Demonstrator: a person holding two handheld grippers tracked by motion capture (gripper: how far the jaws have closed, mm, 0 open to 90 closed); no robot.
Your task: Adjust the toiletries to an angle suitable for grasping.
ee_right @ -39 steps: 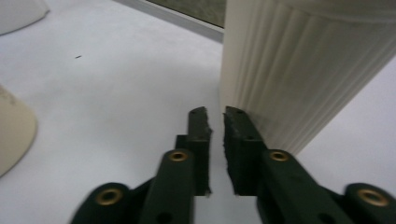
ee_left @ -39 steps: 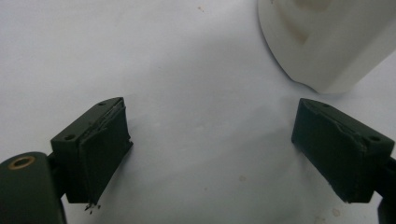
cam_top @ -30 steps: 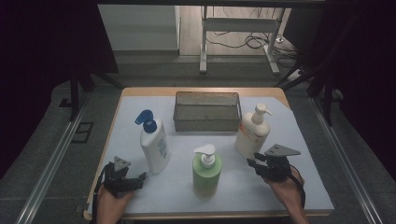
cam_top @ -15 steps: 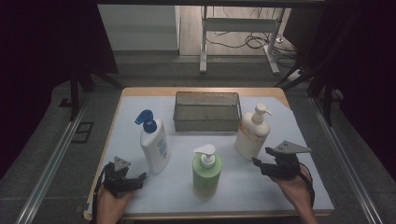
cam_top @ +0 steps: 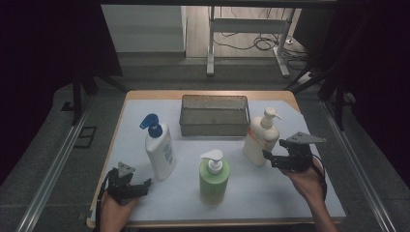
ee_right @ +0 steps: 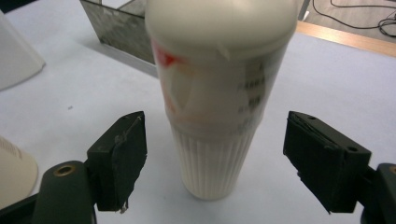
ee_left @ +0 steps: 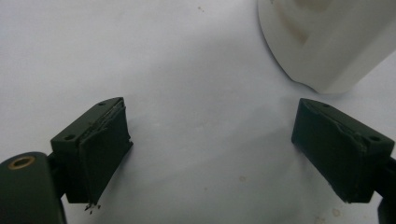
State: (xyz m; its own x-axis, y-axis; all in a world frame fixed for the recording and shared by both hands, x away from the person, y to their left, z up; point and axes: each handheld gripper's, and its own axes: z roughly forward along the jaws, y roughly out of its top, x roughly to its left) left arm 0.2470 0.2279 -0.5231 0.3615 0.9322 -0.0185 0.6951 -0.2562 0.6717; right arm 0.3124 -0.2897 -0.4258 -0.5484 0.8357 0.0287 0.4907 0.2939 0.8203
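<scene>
Standing upright on the white table sheet (cam_top: 290, 193), just right of the wire basket (cam_top: 214, 115): cream pump bottle (ee_right: 215, 107), ribbed base. Gaping wide beside it, right gripper (ee_right: 215, 158). Resting near the blue-capped bottle (cam_top: 159, 149), left gripper (ee_left: 210, 149), likewise gaping, empty.

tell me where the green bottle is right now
In the high view the green bottle stands upright near the table's front edge, about mid-width, between the blue-capped white bottle and the cream bottle.

The basket (cam_top: 214, 115) sits at the rear centre of the surface (cam_top: 290, 193). Three bottles stand before it: left (cam_top: 158, 147), front centre (cam_top: 214, 176), right (cam_top: 261, 137).
</scene>
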